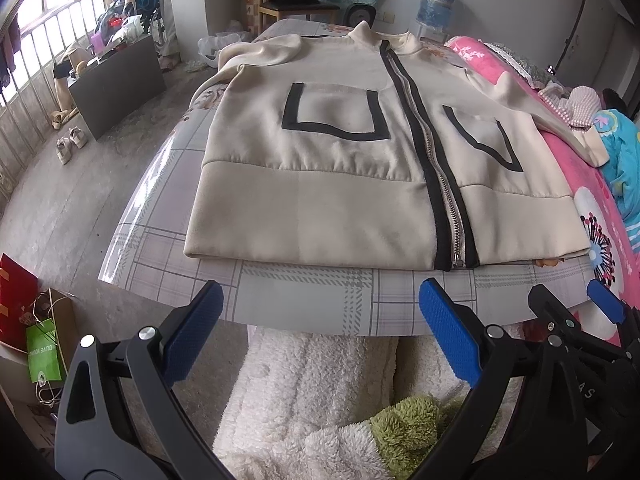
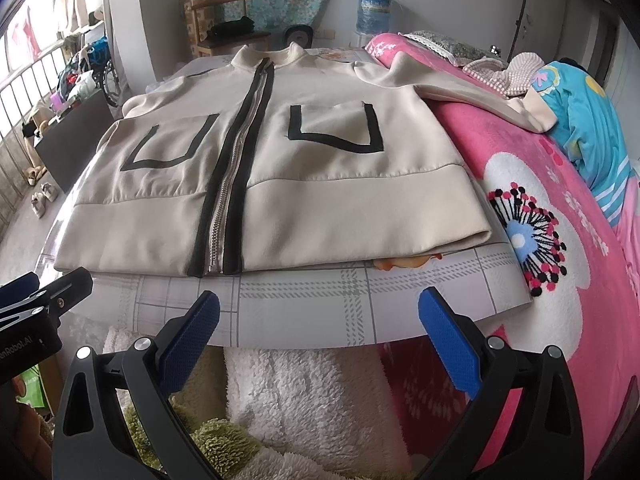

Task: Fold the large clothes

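A cream zip-up jacket [image 1: 320, 152] with black zipper trim and black-outlined pockets lies flat, front up, on the checked table [image 1: 304, 304]. It also shows in the right wrist view [image 2: 320, 184]. Its hem faces me. Its right sleeve [image 2: 472, 96] stretches out over the pink blanket; its left sleeve [image 1: 256, 50] is folded back near the shoulder. My left gripper [image 1: 320, 300] is open and empty, just short of the table's near edge. My right gripper [image 2: 320, 312] is open and empty, beside it to the right, also in front of the hem.
A pink flowered blanket [image 2: 560, 220] and a blue garment [image 2: 584, 120] lie right of the table. White and green fluffy towels [image 1: 312, 400] sit below the near edge. Bags [image 1: 40, 344], a dark box [image 1: 116, 84], shoes and a railing are at the left.
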{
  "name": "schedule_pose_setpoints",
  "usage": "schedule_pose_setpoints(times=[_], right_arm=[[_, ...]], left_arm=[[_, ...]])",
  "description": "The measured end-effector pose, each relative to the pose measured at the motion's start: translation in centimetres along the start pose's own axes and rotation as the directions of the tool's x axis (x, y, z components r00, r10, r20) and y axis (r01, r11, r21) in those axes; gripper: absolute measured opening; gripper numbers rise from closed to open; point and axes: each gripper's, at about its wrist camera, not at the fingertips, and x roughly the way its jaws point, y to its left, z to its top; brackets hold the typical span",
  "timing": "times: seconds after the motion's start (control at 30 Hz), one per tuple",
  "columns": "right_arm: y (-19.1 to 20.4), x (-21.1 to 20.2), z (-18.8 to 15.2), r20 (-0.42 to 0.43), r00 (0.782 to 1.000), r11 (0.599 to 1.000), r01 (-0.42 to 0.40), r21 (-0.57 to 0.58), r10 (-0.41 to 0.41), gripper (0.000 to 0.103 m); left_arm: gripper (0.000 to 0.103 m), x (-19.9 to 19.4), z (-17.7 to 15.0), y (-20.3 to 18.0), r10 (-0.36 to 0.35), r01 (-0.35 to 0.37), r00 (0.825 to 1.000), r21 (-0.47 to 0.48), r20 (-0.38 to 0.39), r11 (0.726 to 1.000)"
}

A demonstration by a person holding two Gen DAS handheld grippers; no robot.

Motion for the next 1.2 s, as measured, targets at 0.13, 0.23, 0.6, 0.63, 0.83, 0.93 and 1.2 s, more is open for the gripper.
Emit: schedule_pose_setpoints(times=[0.13, 0.23, 0.6, 0.63, 0.83, 0.93, 1.2], right_arm=[[-0.5, 0.7, 0.1, -0.011, 1.000, 1.000, 0.008, 0.005, -0.008, 0.097], [-1.9, 1.3, 0.2, -0.017, 1.000, 1.000, 0.012, 0.026, -0.011, 0.097], [-9.9, 4.2, 2.0, 0.016, 0.993, 0.986, 0.113, 0.125, -0.115, 0.097], [-10.3, 4.4, 2.2, 0.020, 0.993, 0.985, 0.109, 0.132, -0.112, 0.097], [-12.2, 5.9, 3.7, 0.038, 0.995, 0.985, 0.085, 0.153, -0.092, 0.096], [-12.8, 6.6, 4.0, 0.028, 0.996, 0.984, 0.082, 0.157, -0.088, 0.088], [-13.2, 7.7, 4.2, 0.013, 0.993, 0.984, 0.114, 0.136, -0.117, 0.062]], left_arm=[[0.095, 0.7, 0.2, 0.3, 0.008, -0.008, 1.000, -0.001, 0.003, 1.000], [0.095, 1.0, 0.3, 1.1, -0.011, 0.011, 1.000, 0.001, 0.029, 1.000], [0.095, 3.9, 2.6, 6.9, -0.191, 0.198, 0.978, -0.083, 0.089, 0.977], [0.095, 4.1, 2.9, 7.4, -0.170, 0.180, 0.980, -0.095, 0.101, 0.979], [0.095, 7.0, 4.1, 9.6, -0.055, 0.068, 0.994, -0.127, 0.097, 0.990], [0.090, 7.4, 4.0, 10.2, -0.033, 0.044, 0.995, -0.114, 0.099, 0.993], [0.046, 7.6, 3.7, 9.9, 0.010, -0.006, 0.996, -0.037, 0.094, 0.999]])
